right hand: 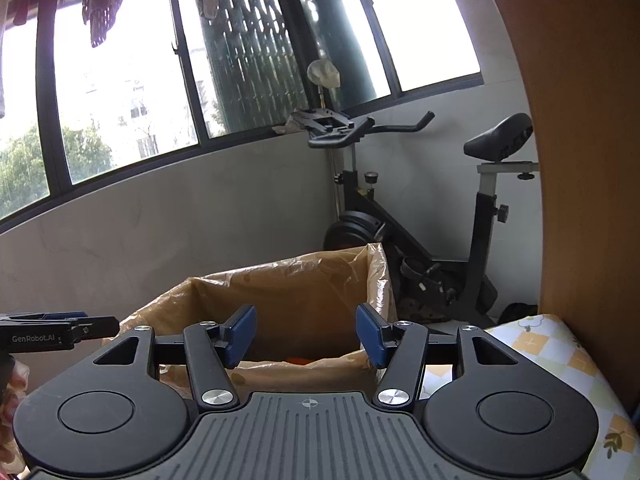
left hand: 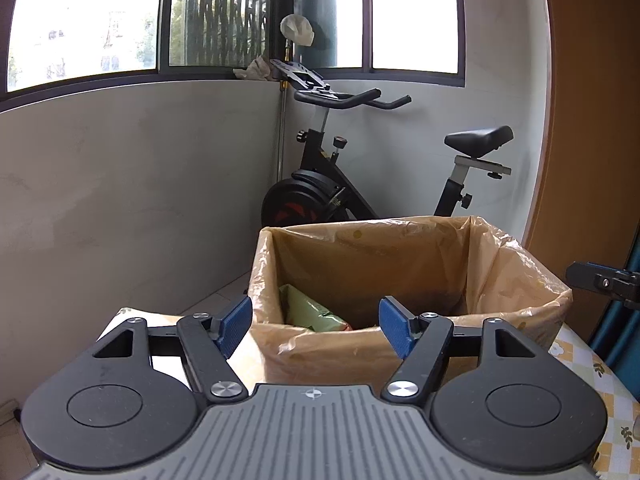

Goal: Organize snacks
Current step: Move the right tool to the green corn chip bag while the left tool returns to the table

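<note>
Both grippers are empty on my end: left gripper (left hand: 316, 326) has its blue pads spread wide with nothing between them, right gripper (right hand: 306, 336) is open a bit narrower, also holding nothing. Right past both sets of fingertips sits the cardboard box (left hand: 400, 264) lined with a crinkly plastic bag, and its near rim is basically at the fingertips, so not much room to go forward without bumping it. Inside, near the left pad of the left gripper, there's a green snack packet (left hand: 308, 310) leaning in the corner; something orange shows at the bottom too, can't tell what. The box stands on a table with a checked yellow flower cloth (right hand: 560, 356). Behind the box an exercise bike (left hand: 360, 176) stands in the corner under the windows (left hand: 84, 24), with a brown wooden panel (right hand: 580, 140) closing off the right.
</note>
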{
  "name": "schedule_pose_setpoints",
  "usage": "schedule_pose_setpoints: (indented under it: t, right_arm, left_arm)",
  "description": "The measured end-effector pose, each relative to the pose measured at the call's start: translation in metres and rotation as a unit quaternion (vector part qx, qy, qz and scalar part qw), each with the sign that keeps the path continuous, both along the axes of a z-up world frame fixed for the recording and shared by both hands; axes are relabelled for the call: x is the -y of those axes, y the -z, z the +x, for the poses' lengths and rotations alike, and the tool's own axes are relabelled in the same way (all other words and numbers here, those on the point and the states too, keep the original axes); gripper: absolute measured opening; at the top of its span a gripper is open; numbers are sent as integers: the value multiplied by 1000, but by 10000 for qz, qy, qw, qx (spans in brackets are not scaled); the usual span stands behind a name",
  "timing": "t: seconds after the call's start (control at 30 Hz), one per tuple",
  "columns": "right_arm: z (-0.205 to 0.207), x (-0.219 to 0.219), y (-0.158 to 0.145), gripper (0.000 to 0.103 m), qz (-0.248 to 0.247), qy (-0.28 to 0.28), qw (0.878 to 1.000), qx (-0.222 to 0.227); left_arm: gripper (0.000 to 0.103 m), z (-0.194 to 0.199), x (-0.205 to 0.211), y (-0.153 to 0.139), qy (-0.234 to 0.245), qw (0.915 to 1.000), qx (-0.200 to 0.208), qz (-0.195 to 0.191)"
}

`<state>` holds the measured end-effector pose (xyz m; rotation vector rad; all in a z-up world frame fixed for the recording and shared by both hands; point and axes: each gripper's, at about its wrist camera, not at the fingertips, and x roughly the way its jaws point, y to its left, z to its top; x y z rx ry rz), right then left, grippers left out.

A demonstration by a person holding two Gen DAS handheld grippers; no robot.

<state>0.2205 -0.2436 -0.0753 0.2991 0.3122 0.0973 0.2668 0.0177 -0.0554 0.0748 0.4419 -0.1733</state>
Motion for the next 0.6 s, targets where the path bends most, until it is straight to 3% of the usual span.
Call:
schedule_pose_setpoints:
  t: [0.17,0.3,0.37,0.47,0.6]
  right_arm:
    - [-30,5,13,62,-58,72,9999,-44]
    - [-52,13,38,66,-16,301,9989,-367]
    - [-61,18,54,75,9,341,9978,-567]
    - [-71,14,80,90,-356,216,9948,-934]
    - [-74,-1,110,96,-1047,-453,9824,-1478]
  left_arm:
    - [73,-33,-17,7,-65,9999,-13,-155]
    - [73,-52,-21,23,-128,9996,-89,-255]
    - [73,-61,-22,35,-144,9993,-163,-292]
    - [72,-70,-22,52,-129,9986,-314,-418]
    - [72,-76,-21,74,-123,9967,-533,-593]
